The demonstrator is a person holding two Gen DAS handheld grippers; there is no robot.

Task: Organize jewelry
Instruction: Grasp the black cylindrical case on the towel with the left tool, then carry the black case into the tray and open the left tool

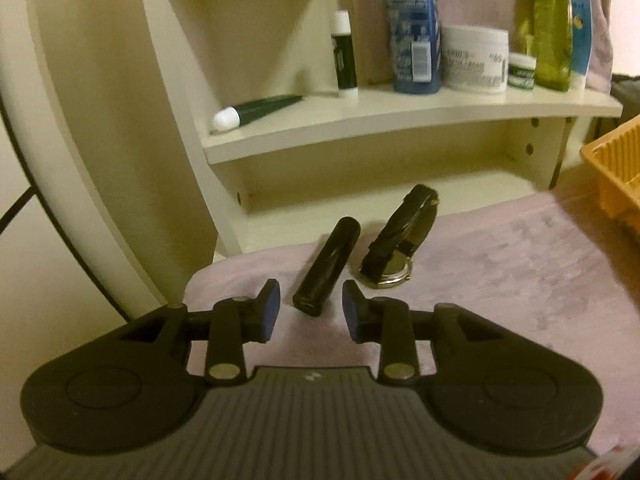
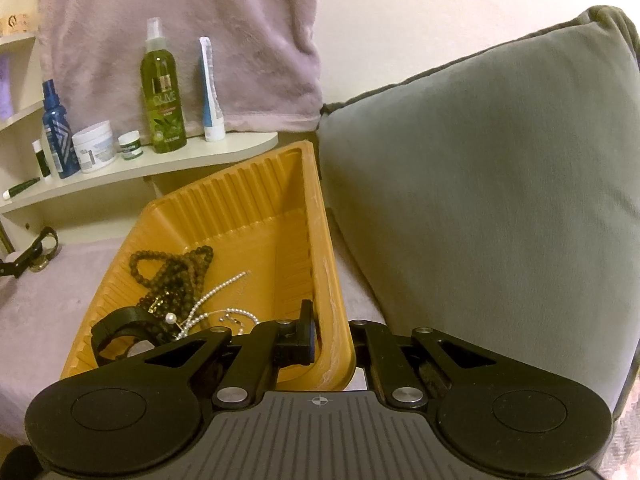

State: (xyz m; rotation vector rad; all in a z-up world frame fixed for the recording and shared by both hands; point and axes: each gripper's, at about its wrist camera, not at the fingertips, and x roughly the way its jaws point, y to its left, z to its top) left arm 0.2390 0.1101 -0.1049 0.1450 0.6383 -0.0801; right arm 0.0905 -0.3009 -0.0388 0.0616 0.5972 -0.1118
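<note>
A black tube [image 1: 326, 268] lies on the pink cloth, its near end between the tips of my left gripper [image 1: 311, 312]. That gripper is open, with a gap on each side of the tube. Just right of the tube, a black-strap wristwatch [image 1: 400, 248] rests on its side; the right wrist view shows the wristwatch [image 2: 36, 252] at its far left. My right gripper [image 2: 334, 344] is shut on the right wall of the orange tray [image 2: 328, 264], one finger inside and one outside. Inside the tray lie a dark bead necklace [image 2: 176, 276], a pearl strand [image 2: 216, 300] and a black band [image 2: 120, 328].
A cream shelf [image 1: 400, 120] behind the tube carries bottles, jars and small tubes. The orange tray's corner [image 1: 612, 160] shows at the right edge of the left wrist view. A grey cushion [image 2: 500, 200] stands tight against the tray's right side. A pink towel [image 2: 180, 20] hangs behind the shelf.
</note>
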